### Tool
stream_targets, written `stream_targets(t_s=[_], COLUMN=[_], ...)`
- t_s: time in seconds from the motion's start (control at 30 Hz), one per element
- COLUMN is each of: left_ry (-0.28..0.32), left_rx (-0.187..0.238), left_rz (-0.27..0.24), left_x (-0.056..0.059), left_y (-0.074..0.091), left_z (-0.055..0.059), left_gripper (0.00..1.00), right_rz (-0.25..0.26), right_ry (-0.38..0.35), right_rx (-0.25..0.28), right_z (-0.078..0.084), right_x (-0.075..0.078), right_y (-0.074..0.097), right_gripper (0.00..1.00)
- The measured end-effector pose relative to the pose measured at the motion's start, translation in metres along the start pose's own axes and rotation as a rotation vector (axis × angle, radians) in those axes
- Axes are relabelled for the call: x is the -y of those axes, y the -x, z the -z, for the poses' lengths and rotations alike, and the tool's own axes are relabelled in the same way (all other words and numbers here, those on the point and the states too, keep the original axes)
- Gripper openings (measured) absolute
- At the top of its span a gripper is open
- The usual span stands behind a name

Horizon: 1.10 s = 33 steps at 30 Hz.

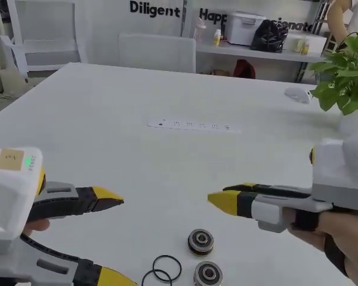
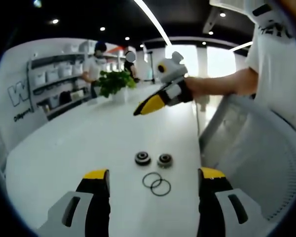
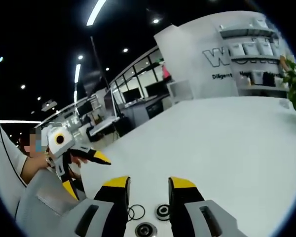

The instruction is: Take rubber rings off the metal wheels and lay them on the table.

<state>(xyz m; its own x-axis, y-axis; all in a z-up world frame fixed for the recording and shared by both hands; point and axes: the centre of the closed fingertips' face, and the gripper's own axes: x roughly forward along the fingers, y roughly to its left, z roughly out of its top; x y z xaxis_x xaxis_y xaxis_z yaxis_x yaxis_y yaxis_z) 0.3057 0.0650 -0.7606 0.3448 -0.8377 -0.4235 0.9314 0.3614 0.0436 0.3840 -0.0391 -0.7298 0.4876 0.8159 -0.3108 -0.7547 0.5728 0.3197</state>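
Observation:
Two metal wheels (image 1: 201, 241) (image 1: 208, 274) lie flat on the white table (image 1: 107, 119), close to its near edge. Two black rubber rings (image 1: 167, 265) lie loose and overlapping just left of them. The left gripper view has the wheels (image 2: 143, 158) and rings (image 2: 158, 183) ahead of the jaws. My left gripper (image 1: 125, 241) hovers left of the rings, open wide with nothing in it. My right gripper (image 1: 210, 199) hangs above and behind the wheels, its jaws a small gap apart and empty; below its jaws lie a wheel (image 3: 162, 211) and the rings (image 3: 135, 212).
A white power strip (image 1: 191, 126) lies at the table's middle. A potted plant (image 1: 346, 83) stands at the right edge, with a small white object (image 1: 298, 94) beside it. A white chair (image 1: 157, 52) stands at the far side. People stand by the shelves (image 2: 54, 79).

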Motion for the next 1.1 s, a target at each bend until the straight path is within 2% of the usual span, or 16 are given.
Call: stream_targets(t_s=[0.1, 0.2, 0.33, 0.37, 0.43, 0.53, 0.57, 0.67, 0.73, 0.8, 0.87, 0.93, 1.07, 1.1], left_ry=[0.007, 0.018, 0.021, 0.021, 0.020, 0.003, -0.008, -0.031, -0.053, -0.083, -0.102, -0.108, -0.126, -0.137], left_rx=[0.027, 0.067, 0.119, 0.132, 0.147, 0.148, 0.152, 0.200, 0.218, 0.204, 0.188, 0.166, 0.165, 0.169], left_rz=[-0.008, -0.011, -0.005, -0.009, -0.016, -0.029, -0.029, -0.017, -0.006, -0.001, -0.003, 0.000, 0.046, 0.058], left_x=[-0.003, -0.004, -0.003, -0.005, -0.007, -0.014, -0.015, -0.019, -0.020, -0.018, -0.022, -0.025, -0.023, -0.022], left_y=[0.002, 0.004, 0.005, 0.007, 0.009, 0.012, 0.012, 0.015, 0.014, 0.006, -0.001, -0.014, -0.038, -0.046], left_z=[-0.006, -0.015, -0.029, -0.033, -0.039, -0.049, -0.053, -0.076, -0.091, -0.102, -0.105, -0.111, -0.123, -0.127], left_gripper=[0.74, 0.75, 0.75, 0.75, 0.76, 0.77, 0.77, 0.77, 0.76, 0.76, 0.74, 0.71, 0.72, 0.72], right_rz=[0.013, 0.017, -0.009, -0.018, -0.030, -0.039, -0.037, -0.047, -0.056, -0.057, -0.048, -0.024, -0.009, -0.005], right_ry=[0.019, 0.049, 0.074, 0.083, 0.088, 0.119, 0.123, 0.121, 0.107, 0.076, 0.080, 0.077, 0.068, 0.075], right_rx=[0.038, 0.042, 0.126, 0.161, 0.183, 0.203, 0.201, 0.161, 0.148, 0.142, 0.047, 0.049, -0.010, -0.038], right_z=[-0.017, -0.026, -0.053, -0.061, -0.068, -0.069, -0.067, -0.050, -0.035, -0.024, -0.005, 0.001, 0.018, 0.025], right_x=[0.006, 0.009, 0.008, 0.007, 0.007, 0.008, 0.009, 0.013, 0.017, 0.022, 0.030, 0.038, 0.046, 0.048], right_y=[0.006, 0.008, 0.005, 0.003, 0.001, -0.002, -0.003, -0.006, -0.006, -0.006, -0.007, -0.010, -0.011, -0.011], right_gripper=[0.29, 0.30, 0.33, 0.35, 0.39, 0.39, 0.39, 0.40, 0.38, 0.36, 0.32, 0.31, 0.31, 0.31])
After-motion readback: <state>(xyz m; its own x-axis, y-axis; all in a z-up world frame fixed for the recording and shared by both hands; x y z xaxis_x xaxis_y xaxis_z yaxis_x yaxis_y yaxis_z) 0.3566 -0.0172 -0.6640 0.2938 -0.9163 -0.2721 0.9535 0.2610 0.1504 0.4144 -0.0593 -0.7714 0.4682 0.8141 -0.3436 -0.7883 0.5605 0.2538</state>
